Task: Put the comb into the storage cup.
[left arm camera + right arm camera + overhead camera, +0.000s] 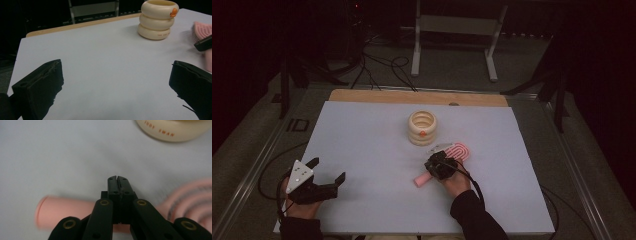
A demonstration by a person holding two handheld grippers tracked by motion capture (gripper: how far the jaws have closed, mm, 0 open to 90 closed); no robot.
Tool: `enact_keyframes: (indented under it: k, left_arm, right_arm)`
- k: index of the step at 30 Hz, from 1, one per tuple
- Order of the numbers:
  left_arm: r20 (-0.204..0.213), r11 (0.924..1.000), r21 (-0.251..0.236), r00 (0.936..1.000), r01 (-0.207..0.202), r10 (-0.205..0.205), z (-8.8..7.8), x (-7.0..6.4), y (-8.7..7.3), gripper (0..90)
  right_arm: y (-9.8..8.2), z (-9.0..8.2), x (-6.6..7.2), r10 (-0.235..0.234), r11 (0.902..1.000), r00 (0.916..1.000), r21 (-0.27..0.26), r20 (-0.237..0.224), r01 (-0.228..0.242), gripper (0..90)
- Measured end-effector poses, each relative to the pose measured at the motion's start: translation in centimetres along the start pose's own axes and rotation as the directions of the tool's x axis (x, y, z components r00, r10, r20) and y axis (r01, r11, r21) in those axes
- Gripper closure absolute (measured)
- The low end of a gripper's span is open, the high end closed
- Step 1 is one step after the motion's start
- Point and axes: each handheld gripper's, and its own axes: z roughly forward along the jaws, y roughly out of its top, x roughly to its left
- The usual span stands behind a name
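right hand-held gripper [439,165], jaws closed empty above the pink brush [447,160]; a descent could knock it. left hand-held gripper [324,177] rests open, near left on the tabletop [362,140].

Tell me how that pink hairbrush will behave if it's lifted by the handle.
The pink hairbrush looks like rigid moulded plastic, so it should probably lift stiffly rather than flop. Its wide head sits well beyond the round handle, so it may droop head-down or twist in a grip. The smooth handle could slip or roll between the jaws.
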Motion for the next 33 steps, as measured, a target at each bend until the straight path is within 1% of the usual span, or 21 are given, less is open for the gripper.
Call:
enact_keyframes:
  k: [3,4,6,7,11,12,13,15,16,17,18,19,20,21,22,23,30,31,33]
  left_arm:
    - [-0.001,1.0000,0.000,1.0000,0.001,-0.001,0.0,0.0,0.0,0.3]
    - [-0.001,1.0000,0.000,1.0000,0.003,-0.003,0.0,0.0,0.0,0.3]
    - [-0.001,1.0000,0.002,1.0000,0.003,-0.003,0.0,0.0,0.0,0.3]
    - [0.001,1.0000,0.004,1.0000,-0.001,0.001,0.0,0.0,0.0,0.3]
    - [0.001,1.0000,0.005,1.0000,-0.002,0.002,0.0,-0.1,0.0,0.3]
    - [0.002,1.0000,0.005,1.0000,0.000,-0.001,0.1,-0.1,0.0,0.3]
    - [0.001,1.0000,0.006,1.0000,0.001,-0.001,0.1,-0.1,0.0,0.3]
    - [0.000,1.0000,0.008,1.0000,-0.001,0.001,0.1,-0.1,-0.1,0.3]
    - [0.001,1.0000,0.008,1.0000,-0.001,0.001,0.1,-0.1,-0.1,0.3]
    - [0.001,1.0000,0.008,1.0000,-0.001,0.001,0.1,-0.1,-0.1,0.4]
    - [0.002,1.0000,0.008,1.0000,-0.001,0.001,0.1,-0.1,-0.1,0.4]
    - [0.001,1.0000,0.009,1.0000,-0.003,0.003,0.1,-0.2,-0.1,0.3]
    - [0.001,1.0000,0.009,1.0000,-0.003,0.003,0.1,-0.2,-0.1,0.4]
    - [0.003,0.9999,0.010,1.0000,-0.003,0.003,0.2,-0.2,-0.1,0.4]
    - [0.003,0.9999,0.010,1.0000,-0.003,0.003,0.2,-0.2,-0.1,0.4]
    - [0.002,0.9999,0.010,1.0000,-0.003,0.003,0.2,-0.2,-0.1,0.4]
    - [0.001,1.0000,0.008,1.0000,0.001,-0.001,0.1,-0.2,-0.1,0.4]
    - [0.002,0.9999,0.010,1.0000,-0.001,0.001,0.2,-0.2,-0.1,0.5]
    - [0.004,0.9999,0.013,1.0000,-0.005,0.005,0.2,-0.2,-0.1,0.5]
  right_arm:
    - [-0.2,-0.3,0.1,-0.009,0.9999,1.0000,0.009,-0.002,0.009,90.0]
    - [-0.4,-0.8,0.2,-0.019,0.9996,0.9998,0.020,0.001,0.019,90.0]
    - [-0.6,-1.1,0.1,-0.022,0.9996,0.9998,0.020,-0.001,0.022,90.0]
    - [-1.2,-1.5,-0.2,-0.008,0.9998,0.9999,0.017,-0.008,0.008,90.0]
    - [-1.7,-1.8,-0.4,-0.002,0.9998,0.9999,0.019,-0.012,0.002,90.0]
    - [-2.2,-2.0,-0.5,0.002,0.9998,0.9999,0.021,-0.014,-0.002,90.0]
    - [-2.6,-2.3,-0.7,0.003,0.9997,0.9999,0.025,-0.012,-0.002,90.0]
    - [-2.7,-2.4,-0.8,0.004,0.9997,0.9999,0.025,-0.011,-0.003,90.0]
    - [-3.1,-2.9,-1.0,0.006,0.9998,0.9999,0.021,-0.009,-0.006,90.0]
    - [-3.1,-2.9,-1.0,0.006,0.9998,0.9999,0.021,-0.009,-0.006,90.0]
    - [-3.5,-3.4,-1.2,0.003,0.9998,1.0000,0.019,-0.008,-0.003,90.0]
    - [-3.8,-3.9,-1.5,0.002,0.9998,0.9999,0.018,-0.012,-0.002,90.0]
    - [-3.8,-3.9,-1.5,0.002,0.9998,0.9999,0.018,-0.012,-0.002,90.0]
    - [-4.1,-4.3,-1.6,0.001,0.9999,0.9998,0.012,-0.021,-0.001,90.0]
    - [-4.1,-4.3,-1.6,0.001,0.9999,0.9998,0.012,-0.021,-0.001,90.0]
    - [-4.4,-4.7,-1.7,-0.004,1.0000,0.9997,0.006,-0.025,0.004,90.0]
    - [-4.8,-5.4,-1.9,-0.007,1.0000,0.9997,0.004,-0.022,0.007,90.0]
    - [-5.1,-6.0,-2.1,-0.013,0.9999,0.9998,0.002,-0.012,0.013,90.0]
    - [-5.2,-6.3,-2.3,-0.013,0.9999,0.9999,0.001,-0.004,0.013,90.0]
